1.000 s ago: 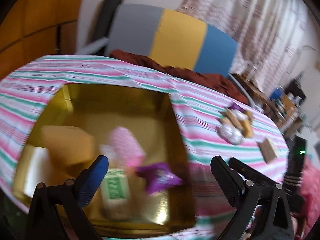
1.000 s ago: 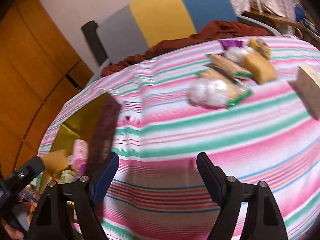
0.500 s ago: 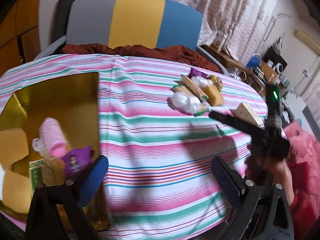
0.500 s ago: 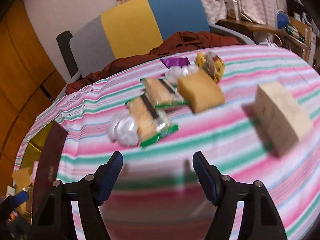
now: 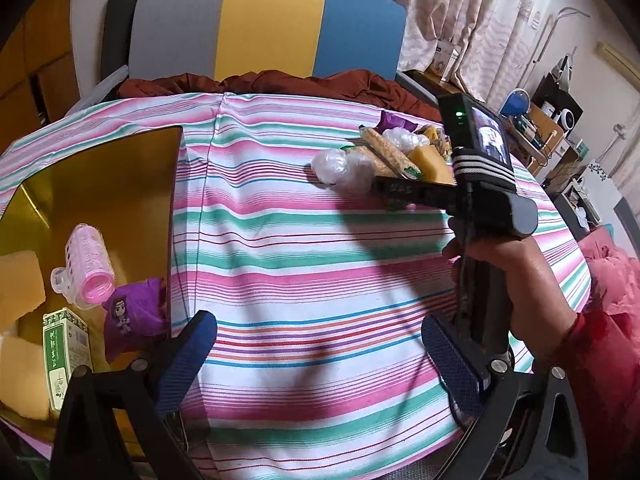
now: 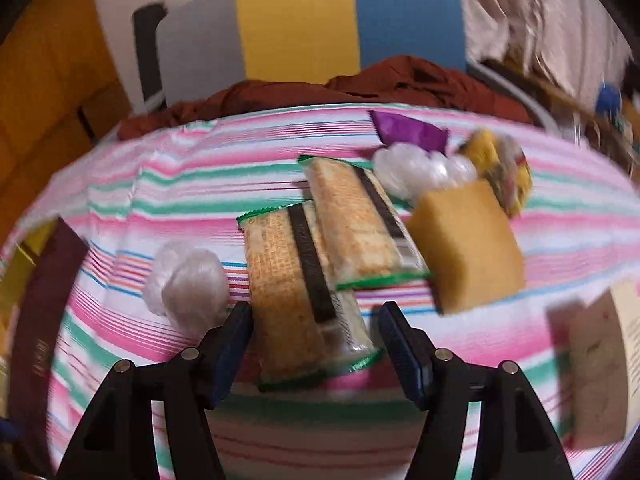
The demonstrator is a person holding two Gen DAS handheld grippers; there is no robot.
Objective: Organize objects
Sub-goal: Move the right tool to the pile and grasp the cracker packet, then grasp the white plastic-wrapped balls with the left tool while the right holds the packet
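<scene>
Grey-yellow-blue chair back (image 5: pixel 268 28) top centre, rust-brown cloth (image 5: pixel 280 82) bunched below it. Patterned curtains (image 5: pixel 480 12) upper right. Orange wood panelling (image 5: pixel 36 52) far left. Cluttered desk (image 5: pixel 536 128) at right edge.

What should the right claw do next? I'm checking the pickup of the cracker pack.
Probably finish closing. The right claw is closing with the near end of the cracker pack between its pads, which do not seem to press it yet. Then lift it toward the gold box, where sorted things already lie.
</scene>
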